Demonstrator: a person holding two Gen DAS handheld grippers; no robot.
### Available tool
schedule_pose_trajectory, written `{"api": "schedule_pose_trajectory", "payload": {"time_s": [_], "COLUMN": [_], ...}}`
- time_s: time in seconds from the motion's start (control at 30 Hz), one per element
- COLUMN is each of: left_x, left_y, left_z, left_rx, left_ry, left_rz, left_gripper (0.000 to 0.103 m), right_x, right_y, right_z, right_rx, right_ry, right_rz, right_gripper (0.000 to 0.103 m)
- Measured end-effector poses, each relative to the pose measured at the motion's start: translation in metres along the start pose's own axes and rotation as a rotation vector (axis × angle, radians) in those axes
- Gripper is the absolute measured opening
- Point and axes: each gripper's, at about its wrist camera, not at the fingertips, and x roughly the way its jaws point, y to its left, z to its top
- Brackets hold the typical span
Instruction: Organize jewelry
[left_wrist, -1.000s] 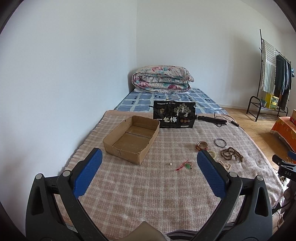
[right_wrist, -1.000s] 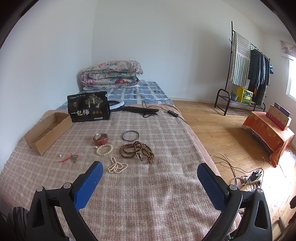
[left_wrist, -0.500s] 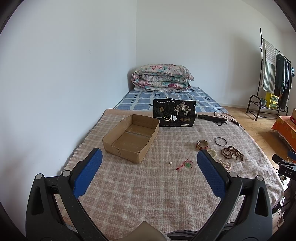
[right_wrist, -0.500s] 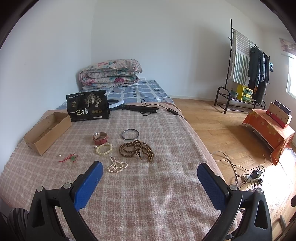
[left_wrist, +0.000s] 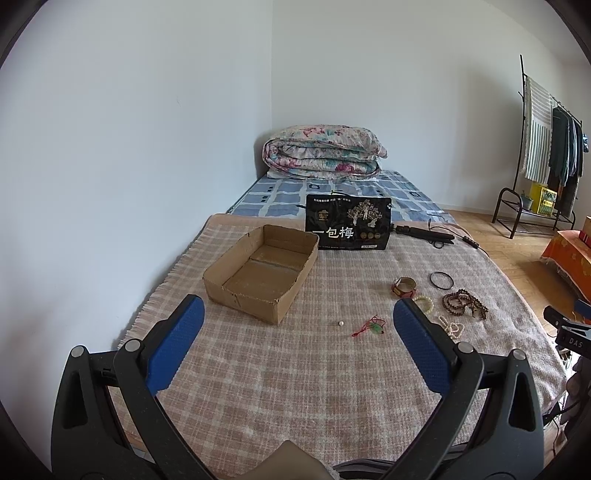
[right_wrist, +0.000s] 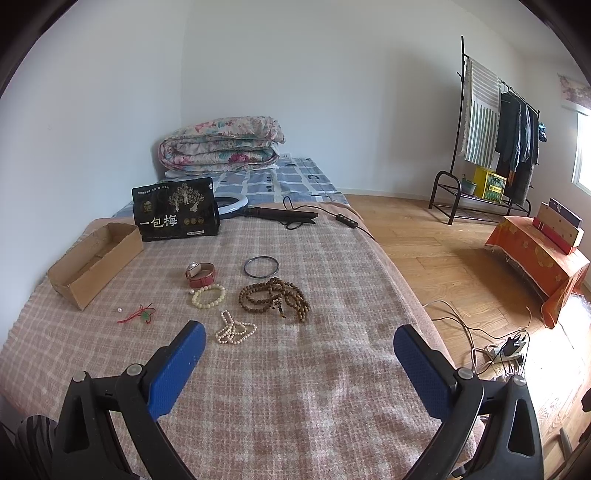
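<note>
An open cardboard box (left_wrist: 262, 271) (right_wrist: 94, 256) lies on the checked blanket. To its right lie a red-strap watch (right_wrist: 201, 275), a black bangle (right_wrist: 261, 266), a cream bead bracelet (right_wrist: 208, 296), a brown bead necklace (right_wrist: 275, 299), a white pearl strand (right_wrist: 233, 332), a red cord with a green pendant (right_wrist: 138, 314) (left_wrist: 371, 326) and a loose pearl (left_wrist: 340, 323). My left gripper (left_wrist: 297, 336) is open and empty, in front of the box. My right gripper (right_wrist: 295, 356) is open and empty, short of the pearl strand.
A black snack bag (left_wrist: 349, 227) stands behind the box. A black hair iron with a cord (right_wrist: 282, 214) and a folded floral quilt (left_wrist: 323, 153) lie further back. The bed edge drops to a wood floor (right_wrist: 443, 258) on the right, with cables, a clothes rack (right_wrist: 491, 140) and an orange-draped stand (right_wrist: 539, 254).
Both grippers have drawn back and risen slightly, so the box and jewelry look a little farther away. Nothing on the bed has moved and both jaws stay open.
</note>
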Motion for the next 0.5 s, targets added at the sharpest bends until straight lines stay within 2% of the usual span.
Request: {"api": "schedule_pose_trajectory", "payload": {"time_s": [0.5], "left_x": [0.0009], "left_y": [-0.0008], "left_z": [-0.0046], "left_rx": [0.005], "left_ry": [0.011], "left_rz": [-0.002], "left_gripper": [0.103], "right_x": [0.0053], "right_y": [-0.0014], "right_z": [-0.0016], "right_rx": [-0.002], "right_ry": [0.002], "right_rz": [-0.005], "right_gripper": [0.103]}}
